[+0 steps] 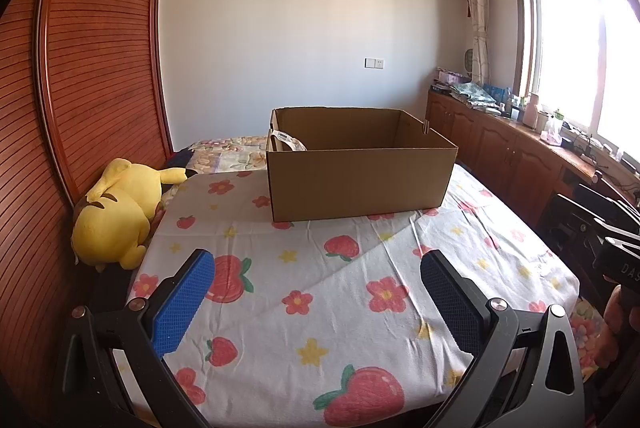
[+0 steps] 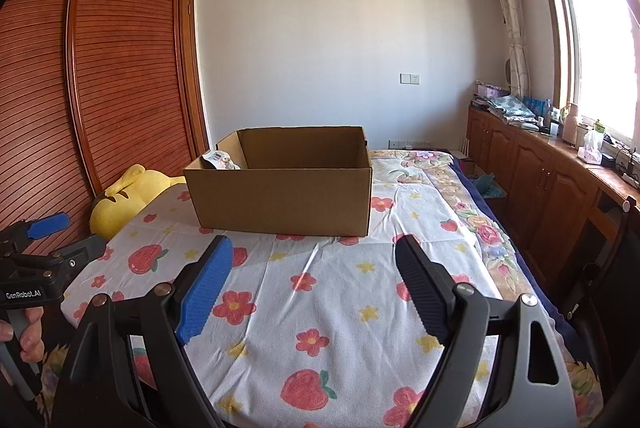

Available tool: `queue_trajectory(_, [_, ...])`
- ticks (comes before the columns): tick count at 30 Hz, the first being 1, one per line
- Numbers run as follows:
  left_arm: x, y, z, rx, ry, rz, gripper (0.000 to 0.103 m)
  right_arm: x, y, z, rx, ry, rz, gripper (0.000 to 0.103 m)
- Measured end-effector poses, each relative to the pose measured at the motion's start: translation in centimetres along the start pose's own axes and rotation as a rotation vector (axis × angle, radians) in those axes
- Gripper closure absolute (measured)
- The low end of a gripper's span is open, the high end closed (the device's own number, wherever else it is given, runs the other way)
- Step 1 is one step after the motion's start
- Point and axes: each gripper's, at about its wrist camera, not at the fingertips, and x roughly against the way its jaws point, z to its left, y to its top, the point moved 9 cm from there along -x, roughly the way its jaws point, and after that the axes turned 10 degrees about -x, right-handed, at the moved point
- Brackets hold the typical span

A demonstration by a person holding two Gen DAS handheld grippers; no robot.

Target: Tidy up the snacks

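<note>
An open cardboard box (image 1: 360,176) (image 2: 282,196) stands on the strawberry-print cloth (image 1: 328,292) (image 2: 320,308) covering the table. A snack packet (image 1: 286,141) (image 2: 221,160) pokes above the rim at the box's left end; the rest of the box's inside is hidden. My left gripper (image 1: 316,264) hovers open over the cloth in front of the box, nothing between its blue pads. My right gripper (image 2: 314,248) is also open and empty, in front of the box. The left gripper (image 2: 60,232) shows at the left edge of the right wrist view, held by a hand (image 2: 28,332).
A yellow plush toy (image 1: 116,212) (image 2: 120,196) lies at the table's left edge against the slatted wooden wardrobe (image 1: 92,68) (image 2: 120,68). A bed with floral bedding (image 2: 452,180) lies behind and to the right. A wooden cabinet (image 1: 512,148) (image 2: 540,172) with clutter runs under the window.
</note>
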Motion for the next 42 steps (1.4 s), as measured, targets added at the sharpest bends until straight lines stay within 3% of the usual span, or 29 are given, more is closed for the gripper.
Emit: queue_trajectory(42, [0.37,0.05,0.06,0.002,0.001,-0.015,0.000,0.04,0.26,-0.23,-0.001,-0.005,-0.011,0.019])
